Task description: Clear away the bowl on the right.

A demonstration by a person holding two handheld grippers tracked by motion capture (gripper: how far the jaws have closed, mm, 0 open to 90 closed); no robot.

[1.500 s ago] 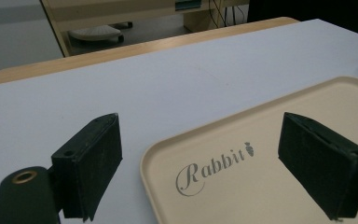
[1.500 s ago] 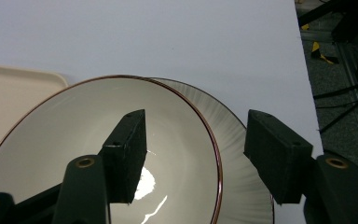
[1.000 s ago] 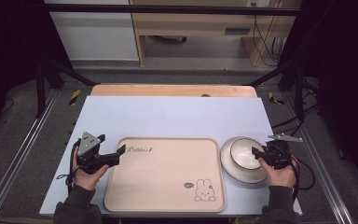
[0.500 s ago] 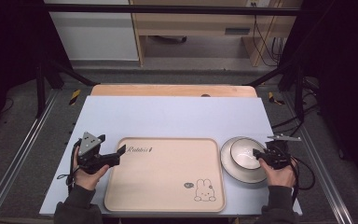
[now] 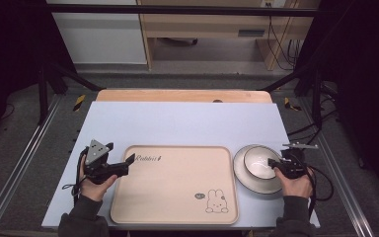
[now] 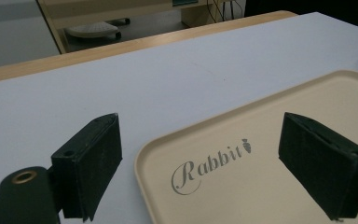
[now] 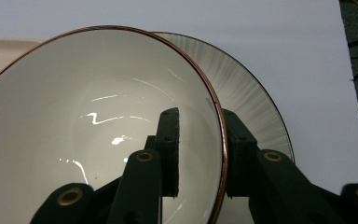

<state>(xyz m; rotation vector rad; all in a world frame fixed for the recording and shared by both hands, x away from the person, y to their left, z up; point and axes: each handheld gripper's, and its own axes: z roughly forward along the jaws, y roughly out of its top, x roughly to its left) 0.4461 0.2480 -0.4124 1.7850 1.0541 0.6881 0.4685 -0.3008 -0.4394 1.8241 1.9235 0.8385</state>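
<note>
A white bowl (image 5: 257, 162) with a brown rim sits on a ribbed white plate (image 5: 249, 181) at the table's right. My right gripper (image 5: 273, 163) is shut on the bowl's near rim, one jaw inside the bowl (image 7: 98, 116) and one outside over the plate (image 7: 249, 93); the right gripper (image 7: 200, 115) pinches the rim. A beige tray (image 5: 177, 190) with a rabbit drawing lies in the middle. My left gripper (image 5: 121, 153) stands open at its left far corner. In the left gripper view the left gripper (image 6: 205, 161) straddles the corner of the tray (image 6: 270, 196) and holds nothing.
A pale blue mat (image 5: 177, 123) covers the wooden table (image 5: 177, 95). Dark frame rails run along both sides. A desk and cables stand on the floor beyond the table's far edge.
</note>
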